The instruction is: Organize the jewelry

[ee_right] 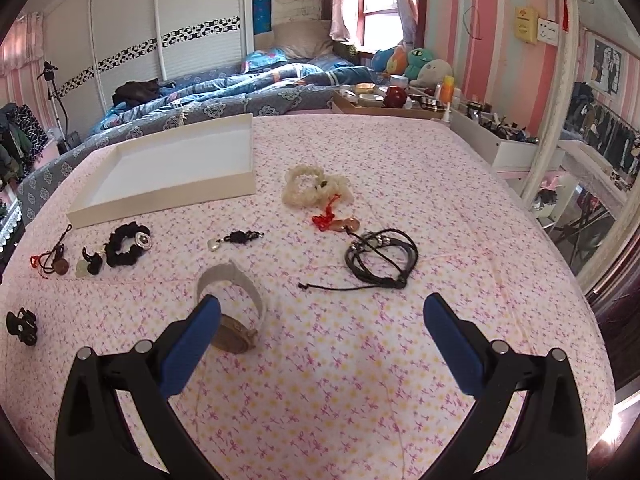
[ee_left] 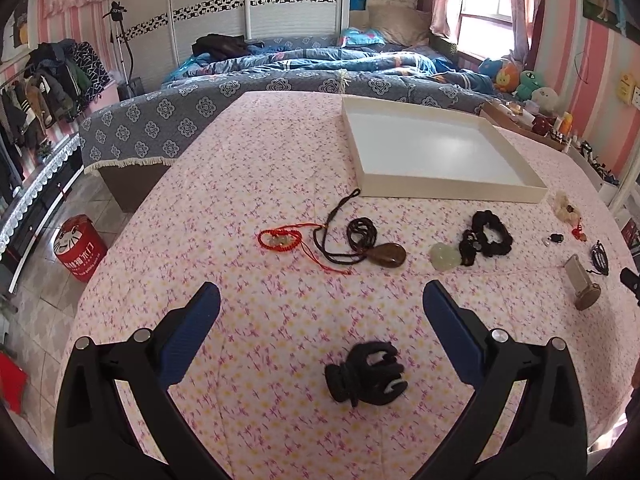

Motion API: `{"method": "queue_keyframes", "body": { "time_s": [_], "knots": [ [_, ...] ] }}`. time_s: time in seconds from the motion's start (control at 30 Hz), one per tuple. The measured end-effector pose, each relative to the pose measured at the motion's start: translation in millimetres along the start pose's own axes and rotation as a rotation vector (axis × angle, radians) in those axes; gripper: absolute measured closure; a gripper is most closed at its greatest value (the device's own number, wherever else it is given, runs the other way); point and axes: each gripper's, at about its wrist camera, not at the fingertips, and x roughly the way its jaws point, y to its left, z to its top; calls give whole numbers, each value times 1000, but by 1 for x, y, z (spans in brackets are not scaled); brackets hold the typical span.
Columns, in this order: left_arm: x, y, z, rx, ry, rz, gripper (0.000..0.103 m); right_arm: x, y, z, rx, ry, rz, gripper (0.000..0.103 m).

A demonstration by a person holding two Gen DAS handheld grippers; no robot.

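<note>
Between my spread left jaws lies a black hair claw; my right jaws gape beside a watch on the desk.

Tray behind scattered jewelry, watch nearest, bracelet to its right

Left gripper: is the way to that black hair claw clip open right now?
Probably yes. The left gripper is open and empty, and the black hair claw clip lies alone on the pink tablecloth between its fingers, just below the tips. Nothing shows between them.
</note>
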Motion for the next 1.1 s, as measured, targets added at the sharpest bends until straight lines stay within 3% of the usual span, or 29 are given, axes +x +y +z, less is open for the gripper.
{"method": "queue_keyframes", "body": {
  "time_s": [0.67,0.87,1.1],
  "knots": [
    [45,15,40,11,41,0,3,26,23,33,-11,17,31,2],
    [61,18,52,-1,64,-40,3,38,27,48,8,29,50,2],
    [65,-13,65,43,75,-112,3,46,42,71,-40,36,65,2]
  ]
}}
